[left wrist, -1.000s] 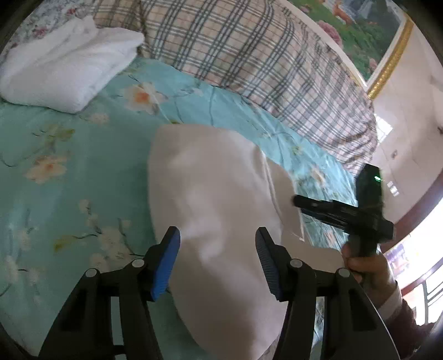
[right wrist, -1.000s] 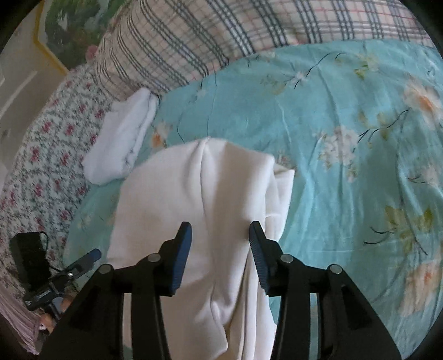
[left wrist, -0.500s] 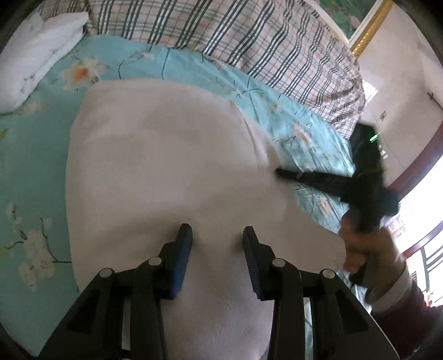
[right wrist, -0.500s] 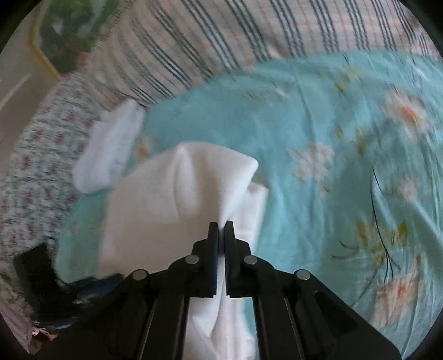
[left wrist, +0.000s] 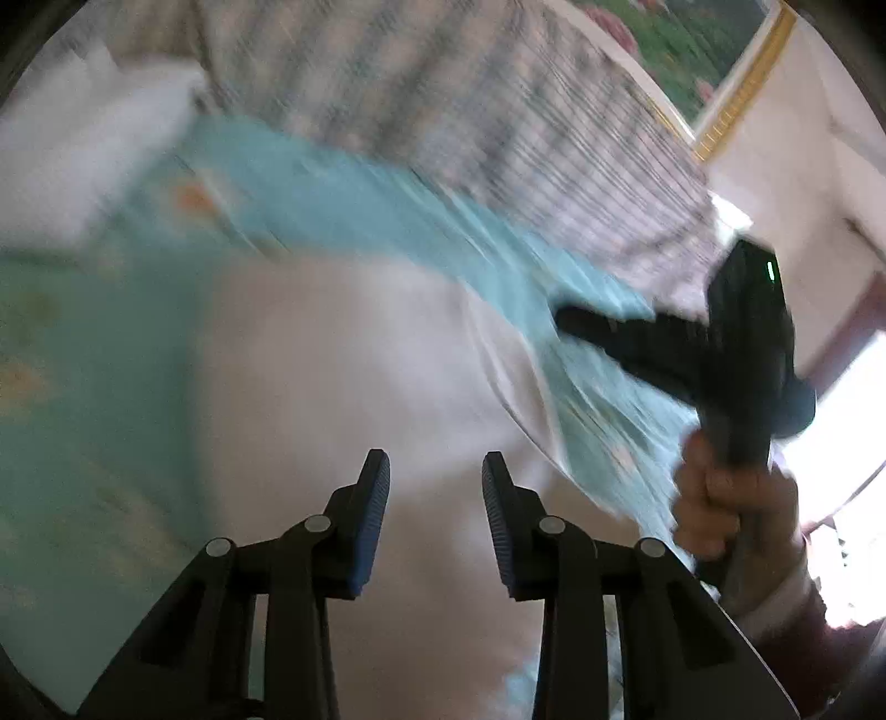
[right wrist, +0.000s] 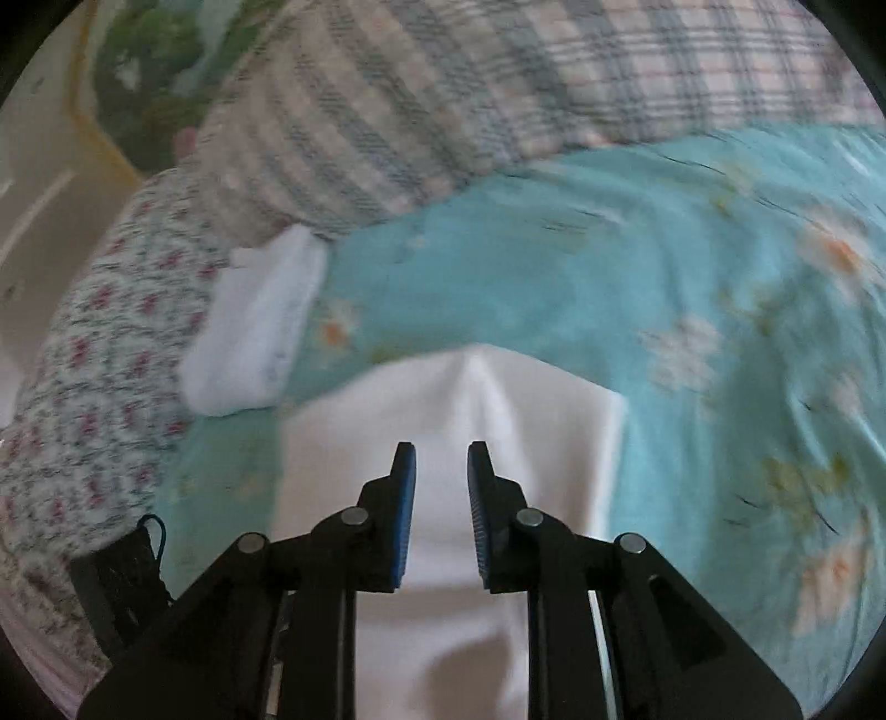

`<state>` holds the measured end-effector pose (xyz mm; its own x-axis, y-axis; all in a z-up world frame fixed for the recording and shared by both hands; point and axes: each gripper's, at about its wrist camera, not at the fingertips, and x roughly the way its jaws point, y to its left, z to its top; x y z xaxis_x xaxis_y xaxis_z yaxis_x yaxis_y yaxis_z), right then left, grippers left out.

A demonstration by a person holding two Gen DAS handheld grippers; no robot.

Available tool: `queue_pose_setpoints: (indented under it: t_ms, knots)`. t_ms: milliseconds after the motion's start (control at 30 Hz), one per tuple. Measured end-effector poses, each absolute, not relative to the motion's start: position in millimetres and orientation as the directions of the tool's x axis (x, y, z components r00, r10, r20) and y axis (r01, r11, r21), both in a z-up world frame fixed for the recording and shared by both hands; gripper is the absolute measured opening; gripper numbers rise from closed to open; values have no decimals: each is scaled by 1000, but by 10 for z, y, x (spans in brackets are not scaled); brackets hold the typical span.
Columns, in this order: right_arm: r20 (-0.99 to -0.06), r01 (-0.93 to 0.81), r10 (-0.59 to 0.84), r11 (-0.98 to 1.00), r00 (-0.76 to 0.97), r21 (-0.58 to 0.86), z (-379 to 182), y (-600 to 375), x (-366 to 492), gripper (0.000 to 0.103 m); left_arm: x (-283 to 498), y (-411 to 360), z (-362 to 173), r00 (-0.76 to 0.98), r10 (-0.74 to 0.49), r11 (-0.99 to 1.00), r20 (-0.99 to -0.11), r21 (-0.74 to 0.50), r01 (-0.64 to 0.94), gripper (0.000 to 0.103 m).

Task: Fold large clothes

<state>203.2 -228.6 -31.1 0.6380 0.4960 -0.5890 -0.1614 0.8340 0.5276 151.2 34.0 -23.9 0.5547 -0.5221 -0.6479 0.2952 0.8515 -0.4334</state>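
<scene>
A large white garment [left wrist: 354, 387] lies folded on the turquoise floral bedsheet [left wrist: 99, 354]; it also shows in the right wrist view [right wrist: 443, 410]. My left gripper [left wrist: 434, 471] is open and empty, its jaws hovering over the cloth. My right gripper [right wrist: 441, 459] is open with a narrow gap, over the garment's near part, holding nothing. The right gripper also shows in the left wrist view [left wrist: 587, 327], held in a hand at the garment's right edge. The left wrist view is motion-blurred.
A folded white towel [right wrist: 260, 327] lies at the sheet's far left, also in the left wrist view [left wrist: 83, 160]. A plaid blanket [right wrist: 498, 94] runs along the back and a floral quilt [right wrist: 94, 354] along the left. A framed picture [left wrist: 714, 50] hangs on the wall.
My right gripper, shut on a raised fold half a second ago, has opened and the fold has dropped flat. My left gripper has opened slightly and is moving fast over the garment.
</scene>
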Motion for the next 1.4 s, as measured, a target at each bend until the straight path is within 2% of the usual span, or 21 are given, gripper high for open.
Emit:
queue_pose_setpoints:
  t_ms: [133,267,300,333,467,567,700,833,900,1067,1133,1200,1300,1400]
  knots:
    - [-617,-192,542,819,571,541,-457,-1998,2377,20,2000,645,-301,582,-486,865,-652,-457,210,34]
    - [-686,-161,500,853,528,497,-824,-1866,2556,19,2536,626,-714,518,-451,885,-727,-437,157,31]
    - [-709,-139,469,870,527,472,-906,-1876,2595,16,2615,595,-806,503,-447,889,-740,-432,155,30]
    - [-731,-107,438,885,523,454,-1014,-1925,2627,3,2668,558,-868,492,-441,893,-751,-420,159,29]
    - [-671,-67,509,820,539,569,-1286,-2255,2612,0,2676,341,-918,525,-339,941,-780,-281,189,29]
    - [-689,-60,448,859,569,509,-1212,-2172,2568,0,2664,287,-908,531,-308,951,-789,-235,201,29]
    - [-680,-30,425,859,597,511,-1207,-2236,2500,0,2416,432,-743,517,-392,920,-761,-328,214,30]
    - [-672,6,412,850,615,527,-1043,-2451,2310,0,1839,488,-541,538,-446,895,-715,-354,271,30]
    - [-643,-28,452,830,618,557,-910,-2553,2089,1,1495,516,-467,540,-483,875,-689,-378,301,30]
    - [-603,-186,524,826,602,532,-654,-2422,1516,2,955,466,-462,513,-534,845,-672,-408,345,30]
    - [-618,-228,541,827,570,514,-684,-2295,1364,2,896,370,-578,503,-499,864,-705,-364,347,30]
    - [-672,-236,530,843,518,484,-871,-2202,1230,2,881,321,-700,494,-465,881,-735,-327,343,32]
    - [-763,-164,433,899,479,407,-1200,-2223,1177,2,892,364,-738,481,-494,867,-724,-369,335,34]
    - [-735,-122,454,879,503,460,-1388,-2390,1085,0,837,263,-743,488,-457,882,-743,-307,359,34]
